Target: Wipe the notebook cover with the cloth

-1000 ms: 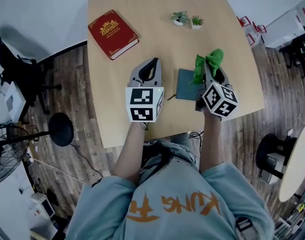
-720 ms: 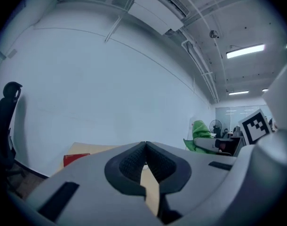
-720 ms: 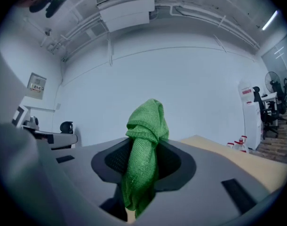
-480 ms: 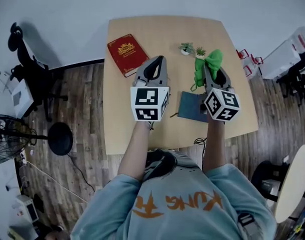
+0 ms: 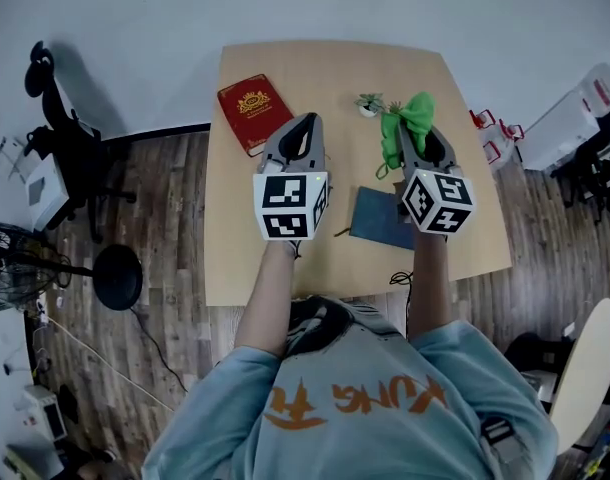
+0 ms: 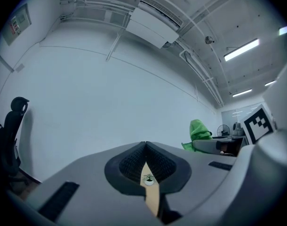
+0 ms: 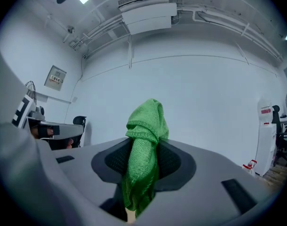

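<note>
— Two grippers are hanging above the wooden table (image 5: 335, 68). Is the wiping happening?

— Not yet, I think. The right gripper (image 7: 142, 161) is squeezing the green cloth (image 7: 144, 126) between its jaws. The cloth is sticking up in the air and touching nothing else.

— And the left gripper (image 6: 146, 145)?

— Its jaws are pressing together with nothing in them. Only a thin slit is showing, with a tiny potted plant (image 6: 148, 178) far off through it.

— Where is the notebook (image 5: 373, 218)?

— It is lying flat near the table's front edge, below the grippers and partly under the right one. The red book (image 5: 255, 111) is lying well apart, at the back left.

— So what is left?

— The cloth is in hand, so that part is done. I am guessing all the wiping is waiting. The cloth is needing to come down onto the dark blue cover.
</note>
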### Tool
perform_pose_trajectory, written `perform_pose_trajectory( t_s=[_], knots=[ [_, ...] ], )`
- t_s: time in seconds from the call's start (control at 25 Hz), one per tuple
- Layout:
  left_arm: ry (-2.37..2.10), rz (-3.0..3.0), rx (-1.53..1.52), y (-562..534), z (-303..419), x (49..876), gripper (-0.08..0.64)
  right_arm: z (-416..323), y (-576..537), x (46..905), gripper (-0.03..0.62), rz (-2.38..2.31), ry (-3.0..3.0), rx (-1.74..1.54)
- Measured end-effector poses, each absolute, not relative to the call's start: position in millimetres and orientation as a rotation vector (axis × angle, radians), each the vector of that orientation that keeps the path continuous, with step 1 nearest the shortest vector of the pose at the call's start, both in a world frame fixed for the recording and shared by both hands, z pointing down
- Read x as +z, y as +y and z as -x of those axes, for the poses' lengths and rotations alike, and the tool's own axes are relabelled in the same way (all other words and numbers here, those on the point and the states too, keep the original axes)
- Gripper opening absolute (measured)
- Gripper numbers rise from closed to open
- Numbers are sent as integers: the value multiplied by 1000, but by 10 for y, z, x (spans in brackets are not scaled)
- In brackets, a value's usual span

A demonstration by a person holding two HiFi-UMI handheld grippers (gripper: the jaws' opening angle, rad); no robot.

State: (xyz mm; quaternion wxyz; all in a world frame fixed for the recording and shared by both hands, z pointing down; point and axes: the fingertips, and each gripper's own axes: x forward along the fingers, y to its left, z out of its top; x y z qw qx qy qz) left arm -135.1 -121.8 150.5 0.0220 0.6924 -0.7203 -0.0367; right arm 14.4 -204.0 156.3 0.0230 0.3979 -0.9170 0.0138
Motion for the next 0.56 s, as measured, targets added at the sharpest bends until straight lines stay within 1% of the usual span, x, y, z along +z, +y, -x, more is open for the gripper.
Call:
perform_pose_trajectory(
  t_s=[0.56],
  knots=[
    [-2228,-2097,-114,-1124,1420,1666,17,133,-1915,1483,128,-1072,-2880,-51]
  ],
)
